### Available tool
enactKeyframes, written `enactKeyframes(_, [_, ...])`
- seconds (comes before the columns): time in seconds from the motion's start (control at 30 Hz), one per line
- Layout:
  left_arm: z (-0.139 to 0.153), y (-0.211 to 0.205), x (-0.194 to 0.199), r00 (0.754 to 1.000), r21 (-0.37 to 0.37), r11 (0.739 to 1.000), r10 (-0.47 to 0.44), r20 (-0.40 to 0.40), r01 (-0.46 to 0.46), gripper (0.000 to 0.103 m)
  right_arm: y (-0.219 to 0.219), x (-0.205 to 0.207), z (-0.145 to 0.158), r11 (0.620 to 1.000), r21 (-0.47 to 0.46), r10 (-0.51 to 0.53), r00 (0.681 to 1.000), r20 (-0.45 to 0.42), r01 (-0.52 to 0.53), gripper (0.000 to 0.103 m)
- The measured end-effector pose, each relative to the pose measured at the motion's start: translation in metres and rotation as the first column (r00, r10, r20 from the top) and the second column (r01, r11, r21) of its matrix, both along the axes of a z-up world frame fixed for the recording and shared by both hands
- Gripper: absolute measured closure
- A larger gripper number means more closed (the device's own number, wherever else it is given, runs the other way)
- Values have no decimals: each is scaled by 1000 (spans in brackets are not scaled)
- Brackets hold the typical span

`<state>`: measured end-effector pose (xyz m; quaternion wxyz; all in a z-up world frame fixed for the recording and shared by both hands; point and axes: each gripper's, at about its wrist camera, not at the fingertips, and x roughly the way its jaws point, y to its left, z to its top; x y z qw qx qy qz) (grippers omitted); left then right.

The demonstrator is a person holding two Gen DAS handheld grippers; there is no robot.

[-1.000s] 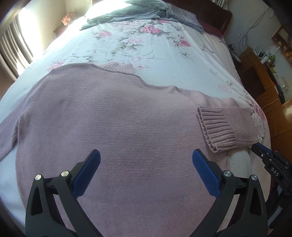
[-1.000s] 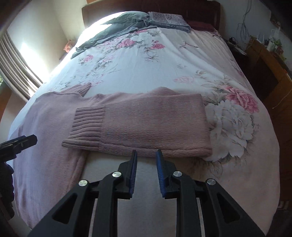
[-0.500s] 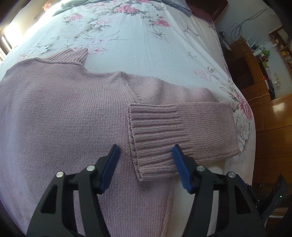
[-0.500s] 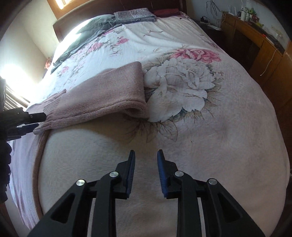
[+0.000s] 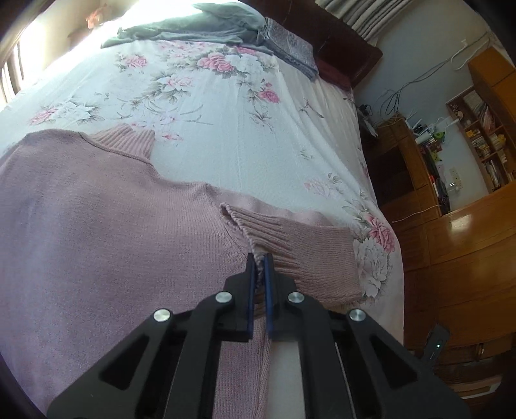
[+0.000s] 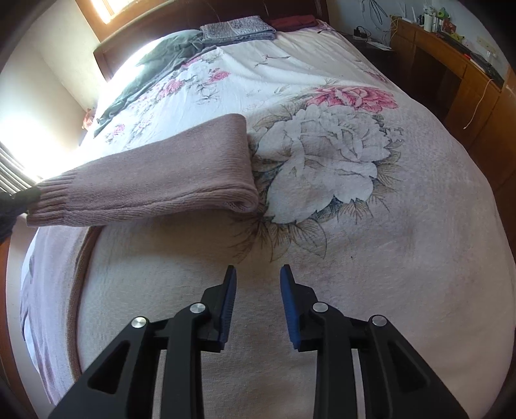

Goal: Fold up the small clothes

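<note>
pink knit sweater [image 5: 106,232] is laid flat on the floral bedspread [image 5: 225,129], collar pointing up the bed, w/ its sleeve [image 6: 154,180] folded back across toward the body. left gripper [image 5: 259,264] has its blue pads pressed tight on the ribbed cuff [image 5: 254,232] of that sleeve, edge of the cuff bunched up between them and lifted a bit off the sweater. right gripper [image 6: 258,283] is off to the side over bare bedspread near the big white flower print [image 6: 322,161], pads spread apart w/ nothing between them, not touching the sleeve. grey clothes [image 5: 193,29] piled near the headboard, wooden furniture [image 5: 451,241] beside the bed.
</note>
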<state>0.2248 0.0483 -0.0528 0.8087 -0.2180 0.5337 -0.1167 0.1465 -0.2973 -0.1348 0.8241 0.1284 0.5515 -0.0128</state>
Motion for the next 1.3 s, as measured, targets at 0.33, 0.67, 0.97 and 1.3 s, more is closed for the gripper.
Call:
enactKeyframes(0.33, [42,129,-2,976,116,974,182,117,-195,100,33,18,18,998,36,47,998,37,-48,74])
enactKeyframes(0.67, [24,247,0,926,193,906,368,84,-378,100,110,54,46,985,54,156,984,89,-161,73])
enactKeyframes(0.97, [-41,287,4,907,234,885,421,-29,-403,100,166,125,34,968,125,217,976,29,-219,73])
enactKeyframes(1.3, [-67,339,-16,864,275,848,493,-99,-453,102,185,111,10,938,-63,331,936,-119,-340,55])
